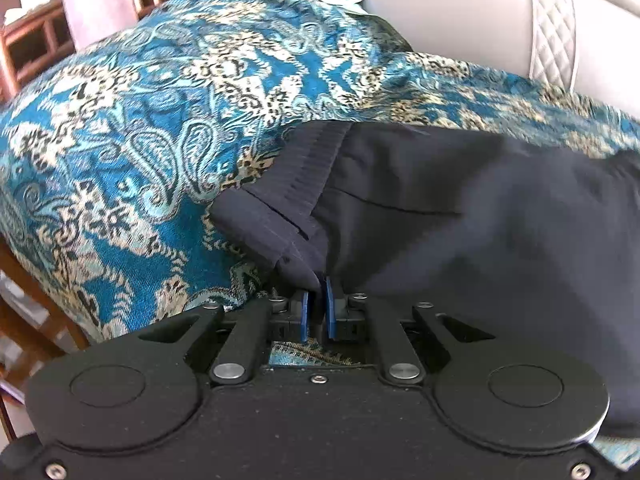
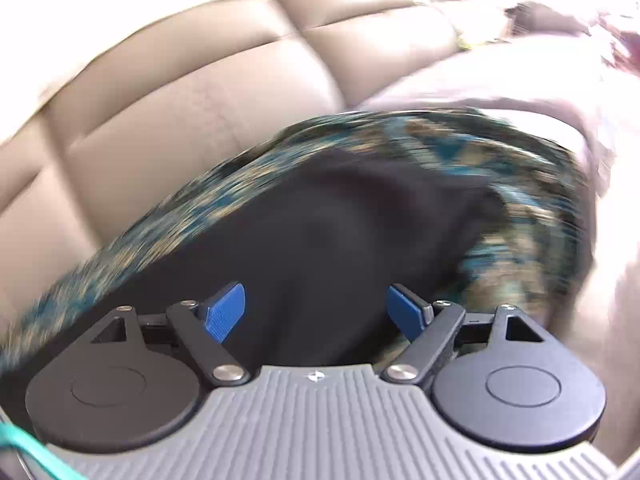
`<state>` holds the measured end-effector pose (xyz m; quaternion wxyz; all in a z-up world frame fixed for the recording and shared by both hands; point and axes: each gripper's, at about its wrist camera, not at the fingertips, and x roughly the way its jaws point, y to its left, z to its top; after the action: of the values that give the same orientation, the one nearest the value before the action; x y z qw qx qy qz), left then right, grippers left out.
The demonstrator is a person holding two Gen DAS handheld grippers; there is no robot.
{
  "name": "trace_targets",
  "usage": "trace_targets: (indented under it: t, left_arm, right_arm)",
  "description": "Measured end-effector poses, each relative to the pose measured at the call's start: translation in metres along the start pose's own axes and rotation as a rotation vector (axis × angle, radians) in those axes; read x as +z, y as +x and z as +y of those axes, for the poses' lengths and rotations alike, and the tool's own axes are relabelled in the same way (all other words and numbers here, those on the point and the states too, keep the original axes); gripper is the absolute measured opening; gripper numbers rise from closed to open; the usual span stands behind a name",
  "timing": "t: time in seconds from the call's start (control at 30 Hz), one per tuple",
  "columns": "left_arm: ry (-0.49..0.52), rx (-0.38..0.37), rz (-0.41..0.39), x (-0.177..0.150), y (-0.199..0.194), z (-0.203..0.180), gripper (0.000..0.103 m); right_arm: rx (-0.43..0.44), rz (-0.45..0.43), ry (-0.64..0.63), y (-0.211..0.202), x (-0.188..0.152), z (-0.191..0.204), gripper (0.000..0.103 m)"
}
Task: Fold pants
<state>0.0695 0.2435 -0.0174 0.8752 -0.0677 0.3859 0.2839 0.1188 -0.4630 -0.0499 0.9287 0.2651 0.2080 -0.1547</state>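
Blue pads of my left tongs pinch dark pants near waistband; my right tongs spread wide above pants, over teal paisley cover.

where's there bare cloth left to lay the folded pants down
Left of the waistband, the patterned teal cover lies bare out to its edge. The dark pants fill the right side, pinched by the left gripper. The open right gripper hovers over them.

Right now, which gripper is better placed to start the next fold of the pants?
Left. The left gripper is shut on the pants near the waistband; the right gripper hangs open above them, gripping nothing.
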Motion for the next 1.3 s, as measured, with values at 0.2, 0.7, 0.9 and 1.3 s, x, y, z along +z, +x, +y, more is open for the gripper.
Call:
trace_targets:
  t: [0.2,0.7,0.9,1.3]
  left_arm:
    - [0.008,0.028,-0.072,0.002,-0.029,-0.006,0.022]
    - [0.006,0.023,-0.034,0.007,-0.021,-0.029,0.031]
    - [0.012,0.028,-0.013,0.005,-0.007,-0.031,0.031]
    - [0.015,-0.008,-0.04,-0.002,-0.007,-0.025,0.031]
  right_arm:
    - [-0.038,-0.012,0.188,-0.002,0.012,-0.047,0.087]
    - [0.026,0.058,0.205,0.035,0.04,-0.049,0.067]
    - [0.035,0.047,0.283,0.055,0.057,-0.064,0.061]
    - [-0.063,0.026,0.241,0.051,0.069,-0.035,0.008]
